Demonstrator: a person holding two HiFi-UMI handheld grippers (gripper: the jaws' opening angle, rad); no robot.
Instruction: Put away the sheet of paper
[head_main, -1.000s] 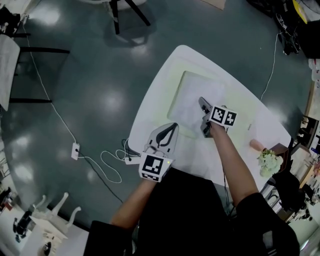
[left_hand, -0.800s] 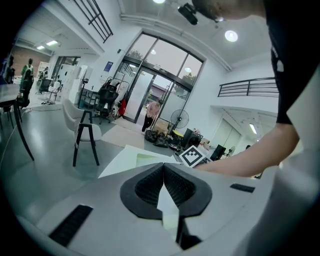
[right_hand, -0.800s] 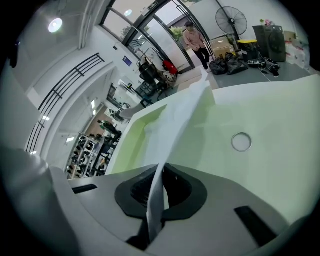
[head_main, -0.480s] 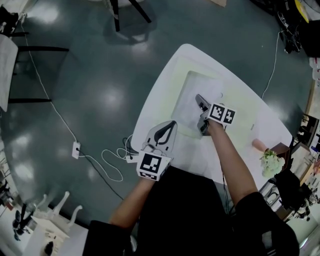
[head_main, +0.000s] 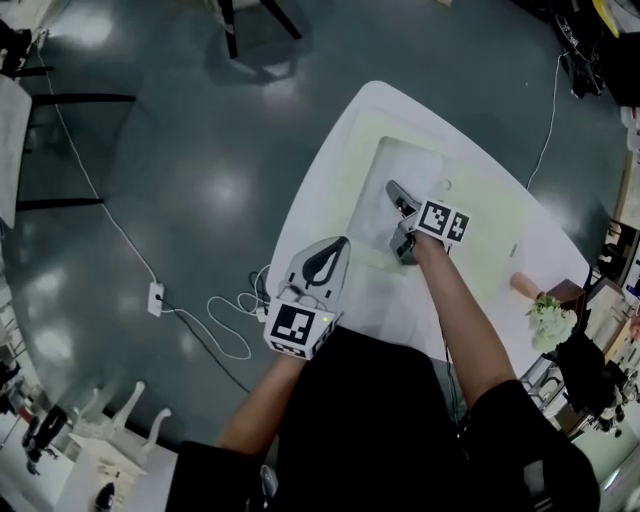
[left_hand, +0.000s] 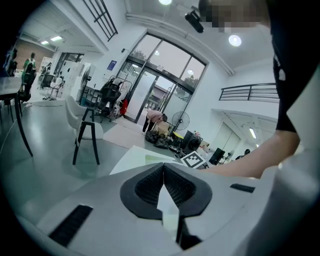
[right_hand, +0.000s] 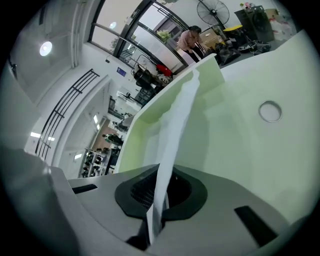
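While the right gripper (right_hand: 161, 175) pinches the near edge of the thin white sheet of paper (right_hand: 177, 117) between its closed jaws, the sheet runs edge-on away from the pads, across the pale green rectangular mat (right_hand: 240, 150) on the white rounded table (head_main: 330, 170). At the table's near edge, the left gripper (left_hand: 163, 167) holds nothing, its jaw tips together, apart from the sheet.
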